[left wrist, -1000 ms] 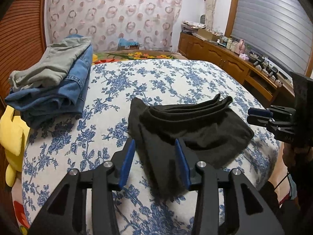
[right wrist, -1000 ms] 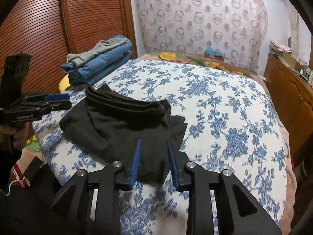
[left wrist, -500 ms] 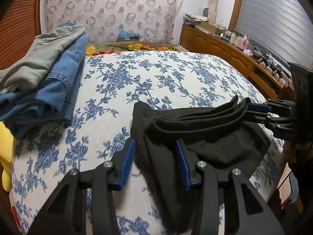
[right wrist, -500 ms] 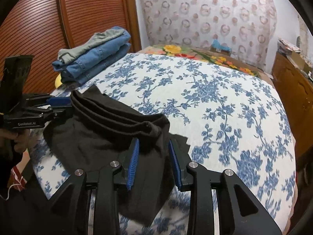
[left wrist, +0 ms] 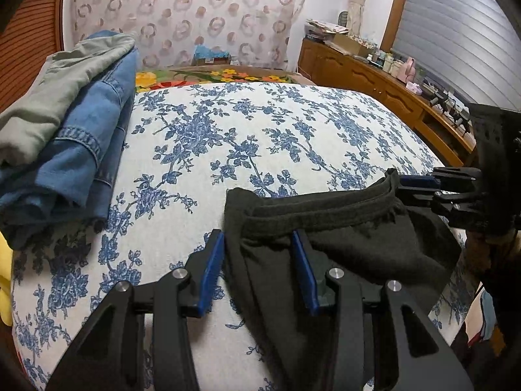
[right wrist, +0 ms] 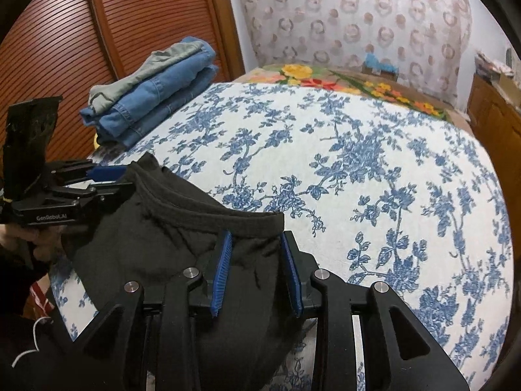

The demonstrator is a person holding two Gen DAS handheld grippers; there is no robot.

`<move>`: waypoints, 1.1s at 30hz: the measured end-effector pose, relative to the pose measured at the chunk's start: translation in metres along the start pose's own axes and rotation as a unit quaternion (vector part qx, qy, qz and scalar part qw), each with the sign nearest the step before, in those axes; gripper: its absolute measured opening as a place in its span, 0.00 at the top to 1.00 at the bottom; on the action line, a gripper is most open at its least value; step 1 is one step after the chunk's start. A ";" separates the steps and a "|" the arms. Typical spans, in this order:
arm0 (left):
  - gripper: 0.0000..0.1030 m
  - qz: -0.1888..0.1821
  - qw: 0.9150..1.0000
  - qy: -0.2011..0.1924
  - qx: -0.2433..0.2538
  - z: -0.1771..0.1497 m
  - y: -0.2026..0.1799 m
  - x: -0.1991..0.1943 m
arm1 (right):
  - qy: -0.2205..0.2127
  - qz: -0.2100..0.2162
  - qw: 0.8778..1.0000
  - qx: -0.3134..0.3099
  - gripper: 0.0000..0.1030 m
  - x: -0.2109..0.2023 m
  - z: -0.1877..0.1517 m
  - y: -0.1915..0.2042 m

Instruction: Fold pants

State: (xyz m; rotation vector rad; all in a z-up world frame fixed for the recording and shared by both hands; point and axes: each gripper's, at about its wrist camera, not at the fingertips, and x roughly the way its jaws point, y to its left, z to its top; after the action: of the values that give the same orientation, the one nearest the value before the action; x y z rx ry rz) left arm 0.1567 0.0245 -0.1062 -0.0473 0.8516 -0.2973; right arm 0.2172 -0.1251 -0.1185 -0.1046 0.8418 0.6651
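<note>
Black pants [left wrist: 358, 247] lie folded on the blue-flowered bedspread [left wrist: 260, 130], waistband toward the far side. My left gripper [left wrist: 257, 238] stands open astride the waistband's left corner, cloth between its blue pads [left wrist: 210, 270] without being pinched. In the right wrist view the same pants [right wrist: 146, 244] fill the lower left. My right gripper [right wrist: 257, 236] is open over the waistband's right corner, with fabric between its pads [right wrist: 223, 270]. Each camera shows the other tool at the far corner: the right gripper [left wrist: 402, 186] and the left gripper [right wrist: 127, 179].
A stack of folded jeans with a grey-green garment on top [left wrist: 81, 137] [right wrist: 156, 91] sits at the bed's left side. A wooden sideboard [left wrist: 374, 78] crowded with small items runs along the right. A slatted wooden door [right wrist: 97, 32] stands behind the stack.
Both grippers have moved forward and slightly down onto the pants. The waistband corners now lie between their jaws; the jaw widths look unchanged.
</note>
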 end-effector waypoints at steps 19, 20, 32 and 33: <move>0.58 -0.001 1.000 0.004 -0.005 -0.002 0.001 0.001 | -0.024 -0.040 0.998 0.037 0.94 -0.017 -0.001 -0.015; 0.57 -0.001 1.000 0.004 -0.005 -0.002 0.001 0.001 | -0.024 -0.043 0.998 0.037 0.91 -0.019 -0.003 -0.014; 0.57 0.004 1.000 0.003 -0.002 0.000 0.002 0.001 | -0.023 -0.069 0.995 0.060 0.66 -0.044 -0.036 -0.008; 0.57 0.006 1.000 0.000 -0.001 0.000 0.002 -0.002 | -0.023 -0.070 0.995 0.061 0.66 -0.046 -0.039 -0.007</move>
State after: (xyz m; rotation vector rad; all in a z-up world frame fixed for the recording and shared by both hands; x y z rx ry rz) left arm 0.1558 0.0267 -0.1056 -0.0434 0.8515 -0.2851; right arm 0.1733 -0.1669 -0.1131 -0.0378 0.8208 0.4824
